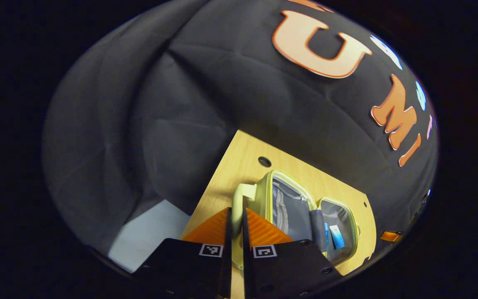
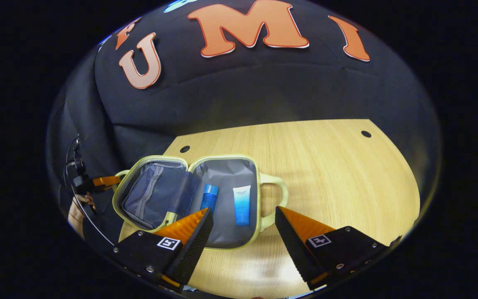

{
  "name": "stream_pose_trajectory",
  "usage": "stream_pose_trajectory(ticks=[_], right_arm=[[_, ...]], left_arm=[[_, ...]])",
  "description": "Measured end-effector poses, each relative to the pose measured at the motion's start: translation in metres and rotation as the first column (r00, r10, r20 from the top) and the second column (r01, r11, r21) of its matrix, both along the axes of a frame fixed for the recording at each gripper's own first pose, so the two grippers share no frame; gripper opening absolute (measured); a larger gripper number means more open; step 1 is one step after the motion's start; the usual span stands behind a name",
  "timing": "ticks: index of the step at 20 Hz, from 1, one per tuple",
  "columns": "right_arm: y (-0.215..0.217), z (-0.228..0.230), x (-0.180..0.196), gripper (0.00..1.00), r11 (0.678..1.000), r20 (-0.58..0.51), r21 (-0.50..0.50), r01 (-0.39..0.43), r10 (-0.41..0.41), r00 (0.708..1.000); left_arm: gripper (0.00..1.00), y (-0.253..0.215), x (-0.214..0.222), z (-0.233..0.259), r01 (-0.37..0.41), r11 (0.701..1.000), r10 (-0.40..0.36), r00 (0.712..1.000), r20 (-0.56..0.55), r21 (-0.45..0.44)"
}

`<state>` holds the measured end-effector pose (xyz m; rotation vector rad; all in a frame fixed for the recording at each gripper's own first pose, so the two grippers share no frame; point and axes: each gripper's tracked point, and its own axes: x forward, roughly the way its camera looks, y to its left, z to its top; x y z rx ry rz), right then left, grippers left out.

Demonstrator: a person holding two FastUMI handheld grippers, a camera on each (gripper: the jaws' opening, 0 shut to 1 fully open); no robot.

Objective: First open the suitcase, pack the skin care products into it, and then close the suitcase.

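Note:
A small pale yellow-green suitcase (image 2: 156, 195) lies wide open on the wooden table, showing its grey lining. In its right half rest a blue bottle (image 2: 209, 198) and a blue-and-white tube (image 2: 242, 204). My right gripper (image 2: 244, 212) hovers open over the near rim of that half, beside the right handle (image 2: 278, 195). My left gripper (image 1: 235, 211) is shut on the handle (image 1: 242, 192) of the other half. Past its fingers the open suitcase (image 1: 293, 207) shows the bottle (image 1: 326, 233) and tube (image 1: 336, 236). Far off, the left gripper (image 2: 100, 181) and a hand appear at that handle.
The light wooden table (image 2: 347, 174) has bare room to the right of the suitcase and small round holes (image 2: 365, 133) near its back edge. The table's left edge (image 1: 212, 182) drops to a pale floor patch (image 1: 147, 232). The black cloth wall stands close behind.

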<state>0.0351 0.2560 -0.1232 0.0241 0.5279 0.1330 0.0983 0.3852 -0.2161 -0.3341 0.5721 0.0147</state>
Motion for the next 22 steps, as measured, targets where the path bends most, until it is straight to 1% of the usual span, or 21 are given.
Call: stream_pose_trajectory(ticks=[2,5,8,11,12,13,14,17,20,22], right_arm=[[-0.009,0.014,0.002,0.95,1.000,0.044,-0.015,-0.007,0.008,0.999],[-0.025,0.031,-0.001,0.95,1.000,0.082,-0.004,-0.024,0.024,0.996],[-0.047,0.046,-0.002,0.96,0.999,0.120,0.031,-0.040,0.036,0.992],[-0.075,0.059,-0.005,0.95,0.997,0.148,0.051,-0.058,0.049,0.988],[-0.084,0.063,-0.007,0.95,0.997,0.157,0.052,-0.065,0.056,0.986],[-0.094,0.066,-0.010,0.95,0.996,0.166,0.050,-0.070,0.061,0.984],[-0.103,0.068,-0.011,0.95,0.996,0.175,0.049,-0.077,0.067,0.982],[-0.129,0.072,-0.015,0.95,0.995,0.187,0.056,-0.084,0.072,0.980],[-0.145,0.078,-0.021,0.95,0.990,0.195,0.101,-0.100,0.079,0.978],[-0.157,0.080,-0.024,0.95,0.989,0.206,0.105,-0.104,0.081,0.975]], left_arm=[[0.12,-0.018,0.004,0.037,0.031,0.997,-0.035,0.997,0.062,0.069],[0.12,-0.052,0.006,0.072,0.061,0.977,-0.076,0.995,0.067,0.205],[0.12,-0.085,-0.007,0.096,0.073,0.928,-0.092,0.995,0.034,0.364],[0.12,-0.115,-0.017,0.108,0.064,0.864,-0.061,0.998,-0.022,0.499],[0.12,-0.124,-0.021,0.112,0.060,0.846,-0.049,0.998,-0.034,0.530],[0.10,-0.137,-0.024,0.118,0.055,0.835,-0.041,0.998,-0.038,0.547],[0.12,-0.149,-0.024,0.118,0.052,0.830,-0.040,0.999,-0.035,0.555],[0.12,-0.183,-0.030,0.133,0.056,0.821,-0.051,0.998,-0.023,0.568],[0.12,-0.220,-0.035,0.138,0.073,0.791,-0.058,0.997,-0.043,0.608],[0.12,-0.253,-0.034,0.141,0.089,0.772,-0.077,0.996,-0.046,0.630]])
